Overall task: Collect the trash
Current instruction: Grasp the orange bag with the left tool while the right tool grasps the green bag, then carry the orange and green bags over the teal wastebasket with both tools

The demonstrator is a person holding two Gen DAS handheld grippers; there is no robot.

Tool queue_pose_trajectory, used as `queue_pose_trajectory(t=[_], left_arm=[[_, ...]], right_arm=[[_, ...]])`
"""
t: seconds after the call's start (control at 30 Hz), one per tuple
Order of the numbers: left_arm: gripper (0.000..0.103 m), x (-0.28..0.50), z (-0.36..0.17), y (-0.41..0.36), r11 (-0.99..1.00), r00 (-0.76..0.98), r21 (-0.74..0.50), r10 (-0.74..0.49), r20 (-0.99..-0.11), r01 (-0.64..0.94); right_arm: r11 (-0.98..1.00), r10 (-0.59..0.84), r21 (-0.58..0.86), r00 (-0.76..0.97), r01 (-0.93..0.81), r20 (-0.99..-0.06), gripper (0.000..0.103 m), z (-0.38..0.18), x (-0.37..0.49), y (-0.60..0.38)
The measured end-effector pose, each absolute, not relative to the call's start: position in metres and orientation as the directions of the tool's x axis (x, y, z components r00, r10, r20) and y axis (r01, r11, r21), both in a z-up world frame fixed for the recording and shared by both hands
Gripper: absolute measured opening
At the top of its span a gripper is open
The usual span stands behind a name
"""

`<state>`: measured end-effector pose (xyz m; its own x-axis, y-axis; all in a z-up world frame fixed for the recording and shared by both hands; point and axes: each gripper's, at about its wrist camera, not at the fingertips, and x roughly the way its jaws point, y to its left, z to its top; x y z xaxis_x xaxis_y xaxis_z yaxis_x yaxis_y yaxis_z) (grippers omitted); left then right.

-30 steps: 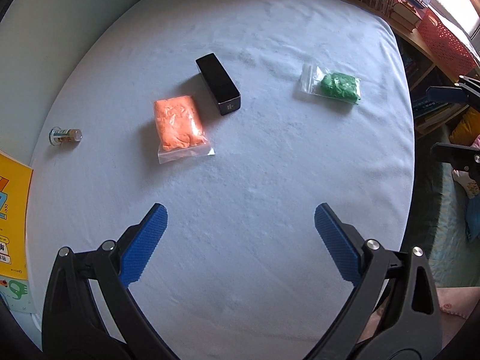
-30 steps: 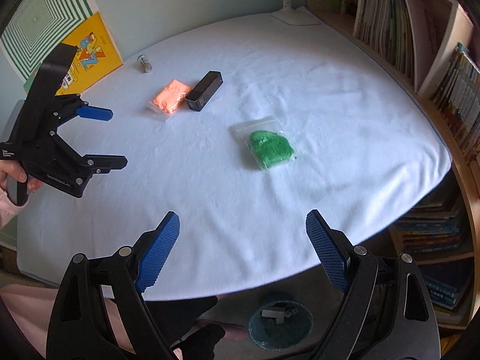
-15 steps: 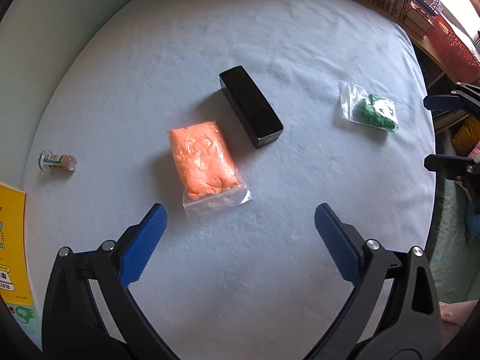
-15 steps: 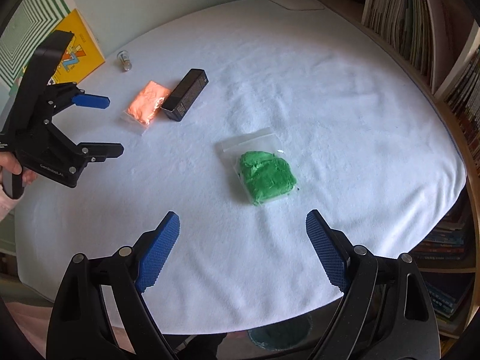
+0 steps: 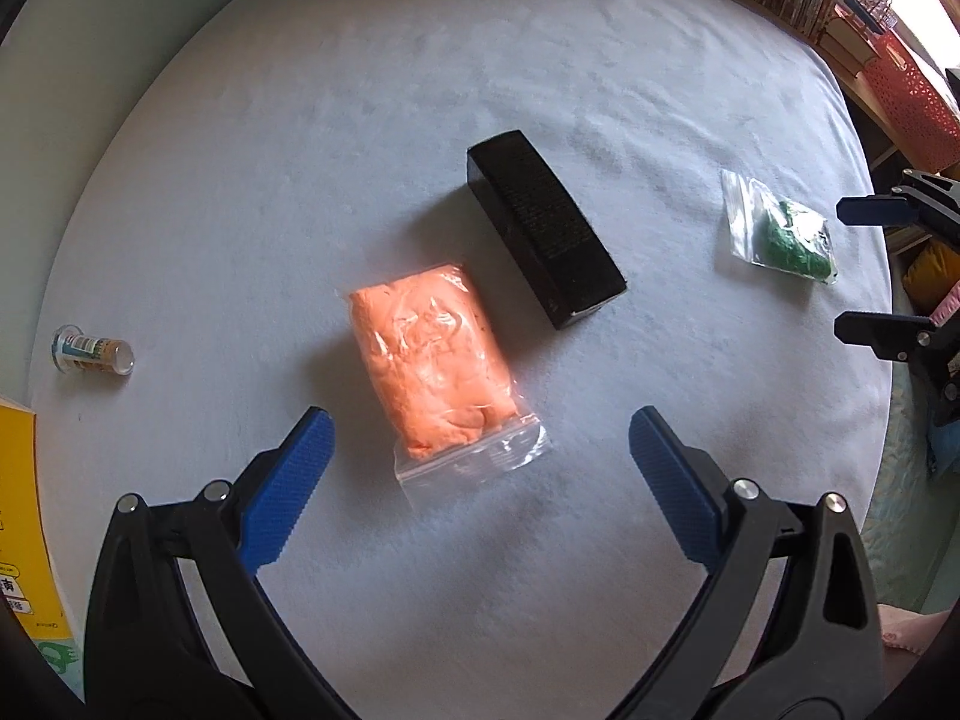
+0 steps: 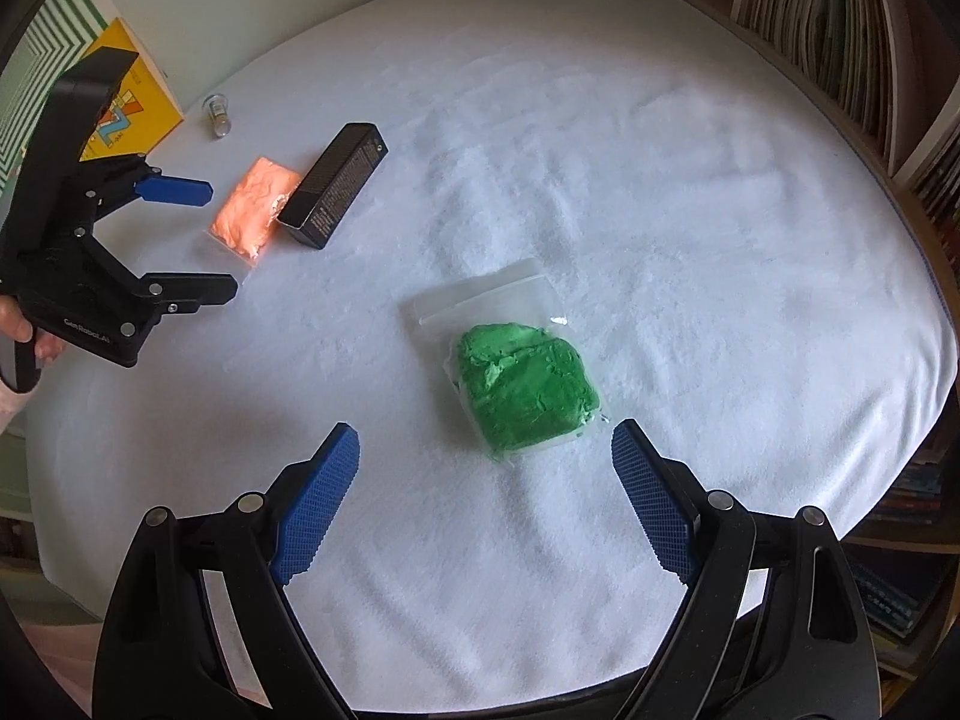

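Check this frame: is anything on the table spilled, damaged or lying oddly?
Nothing is spilled or visibly torn. The small bottle lies on its side near the table's edge, by the yellow book. The orange bag and green bag lie flat, the black box on its long side.

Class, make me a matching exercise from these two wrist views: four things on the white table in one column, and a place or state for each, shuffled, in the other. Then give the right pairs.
Things:
1. orange bag
2. green bag
3. black box
4. small vial

Places or states:
A. lying on its side near the yellow book
B. just ahead of the open right claw
C. between the two bags
D. just ahead of the open left claw

Pairs: 1-D, 2-B, 3-C, 4-A
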<state>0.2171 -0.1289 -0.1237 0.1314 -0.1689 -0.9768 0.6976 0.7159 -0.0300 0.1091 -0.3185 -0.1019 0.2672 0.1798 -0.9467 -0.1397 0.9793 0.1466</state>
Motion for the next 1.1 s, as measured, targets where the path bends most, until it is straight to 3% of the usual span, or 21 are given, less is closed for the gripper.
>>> queue_pose_trajectory(t=[0.3, 0.73, 0.87, 0.97, 1.1], left_arm=[[0.092, 0.228, -0.139, -0.136, 0.709, 0.098, -0.057, -0.175, -0.98, 0.703], [0.078, 0.233, -0.148, -0.137, 0.706, 0.13, -0.029, -0.171, -0.977, 0.708], [0.065, 0.238, -0.145, -0.14, 0.717, 0.144, -0.028, -0.178, -0.973, 0.697], [0.051, 0.243, -0.143, -0.139, 0.725, 0.151, -0.029, -0.182, -0.972, 0.688], [0.048, 0.248, -0.14, -0.135, 0.728, 0.153, -0.026, -0.179, -0.972, 0.685]], right_arm=[[0.981, 0.164, 0.13, 0.261, -0.142, -0.951, 0.084, -0.11, 0.127, -0.316], [0.989, 0.086, 0.049, 0.277, -0.137, -0.957, 0.069, -0.124, 0.138, -0.308], [0.988, 0.064, 0.019, 0.302, -0.151, -0.951, 0.063, -0.125, 0.139, -0.302], [0.988, 0.064, 0.015, 0.313, -0.156, -0.948, 0.051, -0.125, 0.138, -0.299], [0.987, 0.069, 0.019, 0.308, -0.161, -0.949, 0.05, -0.124, 0.139, -0.302]])
